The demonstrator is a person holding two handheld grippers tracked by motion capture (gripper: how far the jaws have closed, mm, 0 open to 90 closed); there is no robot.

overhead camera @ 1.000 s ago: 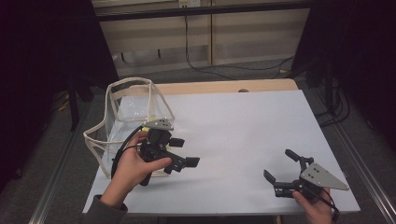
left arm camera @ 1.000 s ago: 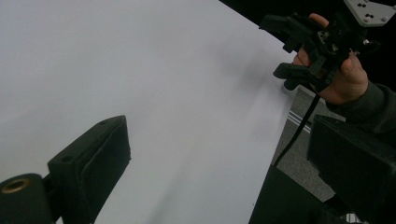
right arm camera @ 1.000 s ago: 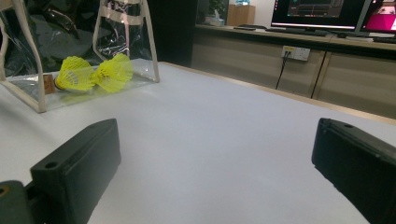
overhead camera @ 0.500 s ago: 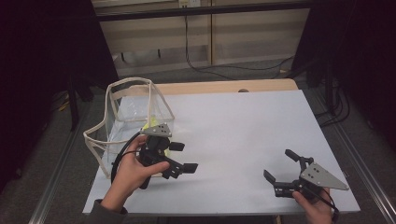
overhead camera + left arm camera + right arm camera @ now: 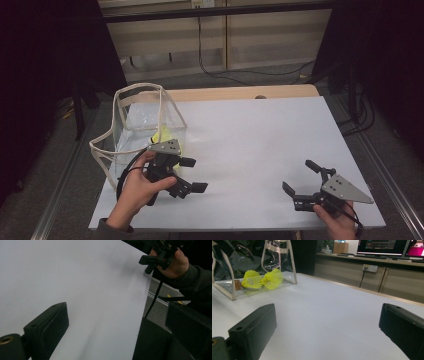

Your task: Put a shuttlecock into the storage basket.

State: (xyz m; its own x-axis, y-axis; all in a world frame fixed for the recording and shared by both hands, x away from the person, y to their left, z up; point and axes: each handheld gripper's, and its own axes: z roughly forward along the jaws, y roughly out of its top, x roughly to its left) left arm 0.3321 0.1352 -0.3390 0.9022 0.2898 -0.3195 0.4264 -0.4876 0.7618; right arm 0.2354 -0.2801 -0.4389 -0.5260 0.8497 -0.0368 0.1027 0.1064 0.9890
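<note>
High view, risk: the left gripper sits just beside the clear bag; in my judgement a careless swing of that hand could knock the light, soft-sided bag over or push it toward the table edge, since it stands near the left border.
High view, shuttlecocks: the yellow shuttlecocks lie inside the bag, just behind the left gripper and well apart from the right gripper.
Left gripper view, jaws: spread wide with nothing between them, hanging over bare white tabletop; the right gripper shows far off at the table's edge.
Right gripper view, jaws: wide apart and empty.
Right gripper view, shuttlecocks: 2 yellow shuttlecocks rest on the bag floor, far ahead to the left.
</note>
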